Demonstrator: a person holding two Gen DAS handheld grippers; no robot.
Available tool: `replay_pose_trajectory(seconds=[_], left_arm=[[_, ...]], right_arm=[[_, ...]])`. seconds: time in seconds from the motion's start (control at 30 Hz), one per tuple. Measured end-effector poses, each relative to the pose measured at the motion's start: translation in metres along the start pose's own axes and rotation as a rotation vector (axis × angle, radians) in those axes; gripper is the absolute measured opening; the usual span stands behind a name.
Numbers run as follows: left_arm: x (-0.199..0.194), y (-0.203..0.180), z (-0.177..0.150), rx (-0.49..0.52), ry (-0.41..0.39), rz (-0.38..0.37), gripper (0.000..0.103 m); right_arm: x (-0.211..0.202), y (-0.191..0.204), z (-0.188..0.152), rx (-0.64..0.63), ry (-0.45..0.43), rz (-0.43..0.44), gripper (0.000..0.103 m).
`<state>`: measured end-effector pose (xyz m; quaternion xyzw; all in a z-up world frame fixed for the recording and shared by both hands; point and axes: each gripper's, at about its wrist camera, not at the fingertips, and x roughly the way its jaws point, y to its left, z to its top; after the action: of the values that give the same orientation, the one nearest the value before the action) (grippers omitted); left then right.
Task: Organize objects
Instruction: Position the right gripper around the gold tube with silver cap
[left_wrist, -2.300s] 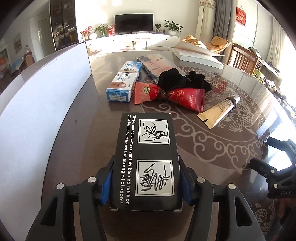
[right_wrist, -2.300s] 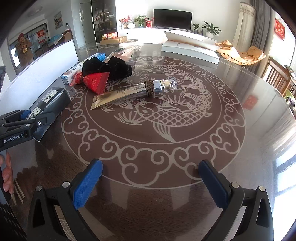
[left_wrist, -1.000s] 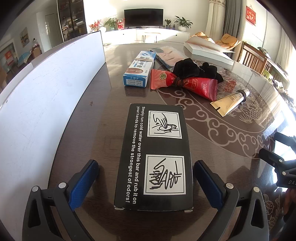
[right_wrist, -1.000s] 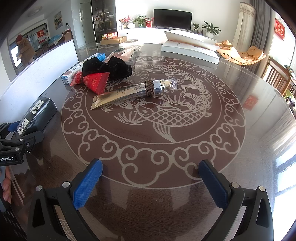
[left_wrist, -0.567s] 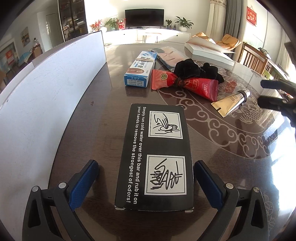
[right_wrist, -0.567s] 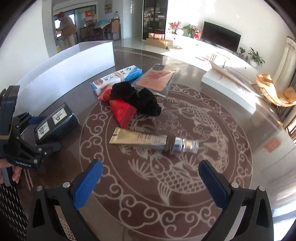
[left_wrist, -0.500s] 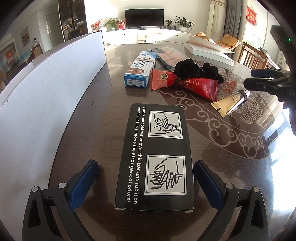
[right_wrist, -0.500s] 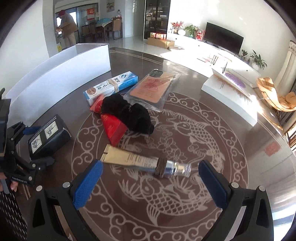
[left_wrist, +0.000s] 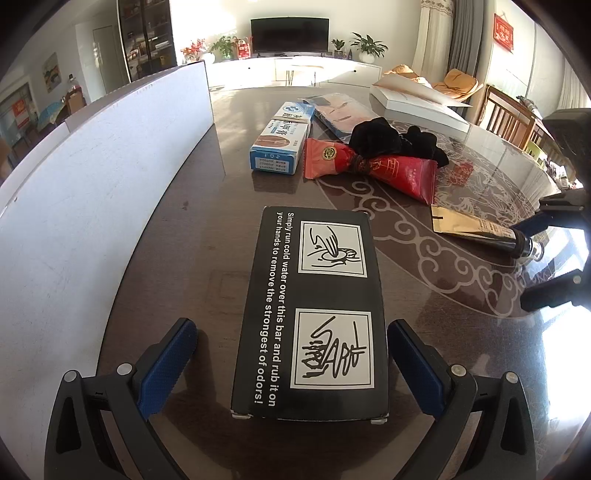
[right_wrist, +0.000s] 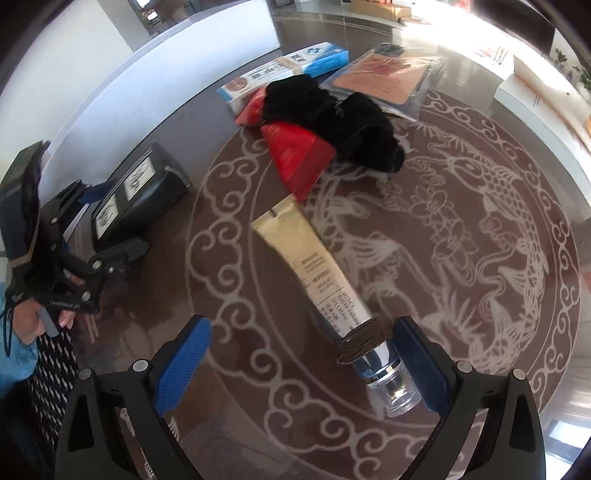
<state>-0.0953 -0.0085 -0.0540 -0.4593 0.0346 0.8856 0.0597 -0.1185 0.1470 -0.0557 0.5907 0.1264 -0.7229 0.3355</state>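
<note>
A black box with white print (left_wrist: 314, 310) lies flat on the dark table between the open jaws of my left gripper (left_wrist: 291, 363), which do not touch it. It also shows in the right wrist view (right_wrist: 136, 199). A gold tube with a clear cap (right_wrist: 325, 288) lies on the patterned circle. My right gripper (right_wrist: 299, 363) is open, its right pad (right_wrist: 419, 365) beside the tube's cap end. In the left wrist view the tube (left_wrist: 480, 230) lies at the right, with the right gripper (left_wrist: 550, 254) open over its cap.
A blue and white carton (left_wrist: 282, 138), a red packet (left_wrist: 369, 166), a black cloth (left_wrist: 391, 138) and a clear-wrapped flat pack (left_wrist: 338, 110) lie further back. A white board (left_wrist: 92, 177) stands along the left. A white open box (left_wrist: 417, 103) sits at the far right.
My left gripper let go of the black box and opened, leaving it on the table. My right gripper moved forward and down, and now straddles the tube's cap end.
</note>
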Motion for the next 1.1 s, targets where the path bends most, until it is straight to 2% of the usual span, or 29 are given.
replay_pose_trajectory(seconds=[0.13, 0.2, 0.37, 0.5, 1.1], left_arm=[[0.000, 0.000, 0.000, -0.003, -0.001, 0.004, 0.103], [0.000, 0.001, 0.000, -0.007, -0.001, 0.007, 0.103], [-0.001, 0.002, -0.001, -0.011, -0.002, 0.009, 0.103], [-0.001, 0.001, -0.001, -0.011, -0.002, 0.009, 0.103], [0.000, 0.002, 0.000, -0.011, 0.000, 0.007, 0.103]], right_arm=[[0.004, 0.011, -0.012, -0.001, -0.025, -0.152, 0.098], [0.010, 0.011, -0.015, 0.016, -0.070, -0.231, 0.101], [0.006, 0.012, -0.035, 0.091, -0.251, -0.270, 0.103], [0.004, 0.015, -0.055, 0.100, -0.360, -0.290, 0.103], [0.007, 0.014, -0.052, 0.099, -0.358, -0.292, 0.103]])
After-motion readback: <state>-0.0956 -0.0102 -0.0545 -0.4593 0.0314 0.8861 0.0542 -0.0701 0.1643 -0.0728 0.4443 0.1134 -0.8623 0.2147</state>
